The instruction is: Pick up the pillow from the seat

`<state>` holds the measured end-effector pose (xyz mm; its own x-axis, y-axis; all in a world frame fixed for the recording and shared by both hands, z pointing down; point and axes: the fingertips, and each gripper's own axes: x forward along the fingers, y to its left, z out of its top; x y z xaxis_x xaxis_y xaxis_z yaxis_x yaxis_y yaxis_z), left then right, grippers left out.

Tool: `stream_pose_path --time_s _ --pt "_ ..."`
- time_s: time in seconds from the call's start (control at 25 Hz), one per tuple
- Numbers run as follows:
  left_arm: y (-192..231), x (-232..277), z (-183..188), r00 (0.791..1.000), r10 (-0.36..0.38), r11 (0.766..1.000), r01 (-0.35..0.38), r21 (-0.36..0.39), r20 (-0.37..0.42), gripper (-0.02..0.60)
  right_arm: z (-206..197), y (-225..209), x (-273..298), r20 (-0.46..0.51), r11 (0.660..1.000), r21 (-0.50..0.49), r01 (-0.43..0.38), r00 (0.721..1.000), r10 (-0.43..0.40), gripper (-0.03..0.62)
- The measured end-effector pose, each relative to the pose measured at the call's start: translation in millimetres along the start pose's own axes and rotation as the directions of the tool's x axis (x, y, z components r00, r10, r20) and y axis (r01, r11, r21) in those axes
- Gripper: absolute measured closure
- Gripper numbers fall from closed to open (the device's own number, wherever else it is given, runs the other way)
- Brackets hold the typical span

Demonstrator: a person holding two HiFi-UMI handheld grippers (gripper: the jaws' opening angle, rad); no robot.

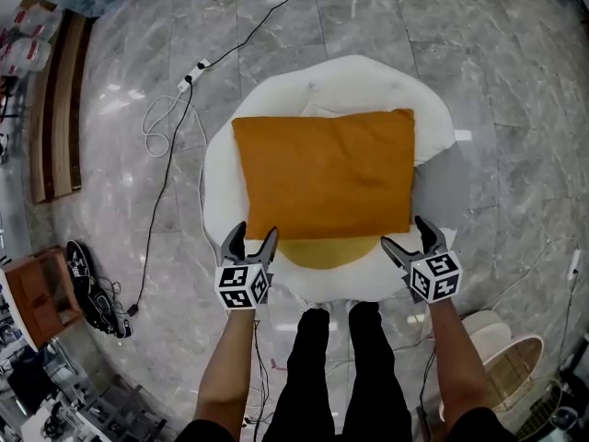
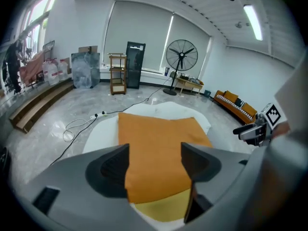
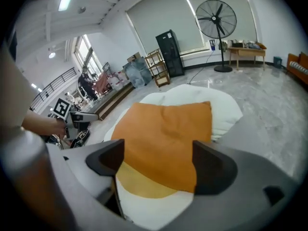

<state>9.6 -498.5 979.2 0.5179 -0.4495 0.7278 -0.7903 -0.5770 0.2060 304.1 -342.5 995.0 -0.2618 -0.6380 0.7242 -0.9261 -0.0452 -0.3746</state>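
The orange pillow [image 1: 324, 173] lay flat across the white seat [image 1: 433, 122]. The left gripper [image 1: 254, 238] was by its 7 o'clock corner and the right gripper [image 1: 409, 236] by its 5 o'clock corner, both with fingers spread and pinching nothing. Closing on both corners together and lifting evenly would serve best. A brown box [image 1: 32, 293] stood at 8 o'clock, its contents unclear

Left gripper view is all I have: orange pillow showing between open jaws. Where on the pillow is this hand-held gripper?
Observer: The head view puts the left hand-held gripper at the pillow's near left corner, tips at its edge.
Operator: And the other one?
Observer: The right hand-held gripper is at the near right corner; its own view shows jaws apart, nothing clamped.
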Motion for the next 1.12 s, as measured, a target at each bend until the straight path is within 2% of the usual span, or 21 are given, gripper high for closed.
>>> stream_pose_path --time_s 0.12,0.24,0.32,0.6,0.8,0.92,1.04,1.12 --pt "16 22 -18 0.999 0.006 0.999 -0.007 -0.045 -0.038 0.107 -12 -24 22 -0.004 0.993 0.121 0.015 1.000 -0.014 0.019" --pt "29 48 -36 0.996 -0.018 0.993 0.008 -0.120 -0.082 0.025 -26 -54 45 -0.022 0.971 0.235 0.036 0.999 -0.032 0.005" --pt "38 65 -44 0.994 -0.038 0.988 0.021 -0.153 -0.106 -0.006 -33 -72 59 -0.030 0.956 0.289 0.047 0.999 -0.040 0.005" --pt "61 128 -50 0.982 -0.113 0.980 0.085 -0.182 -0.151 -0.015 -47 -117 120 -0.056 0.923 0.385 0.020 0.998 0.001 0.005" --pt "60 162 -56 0.965 -0.191 0.961 0.147 -0.235 -0.178 -0.014 -55 -122 154 -0.091 0.901 0.433 -0.018 0.994 0.064 0.005" --pt "54 180 -64 0.954 -0.214 0.954 0.158 -0.255 -0.209 -0.011 -62 -126 166 -0.137 0.902 0.431 -0.010 0.988 0.076 0.005" --pt "50 188 -66 0.949 -0.215 0.957 0.158 -0.243 -0.229 0.035 -64 -126 172 -0.167 0.906 0.423 0.010 0.984 0.068 0.033" --pt "47 187 -63 0.951 -0.217 0.961 0.169 -0.220 -0.219 0.094 -62 -123 174 -0.169 0.912 0.410 0.012 0.984 0.063 0.096"
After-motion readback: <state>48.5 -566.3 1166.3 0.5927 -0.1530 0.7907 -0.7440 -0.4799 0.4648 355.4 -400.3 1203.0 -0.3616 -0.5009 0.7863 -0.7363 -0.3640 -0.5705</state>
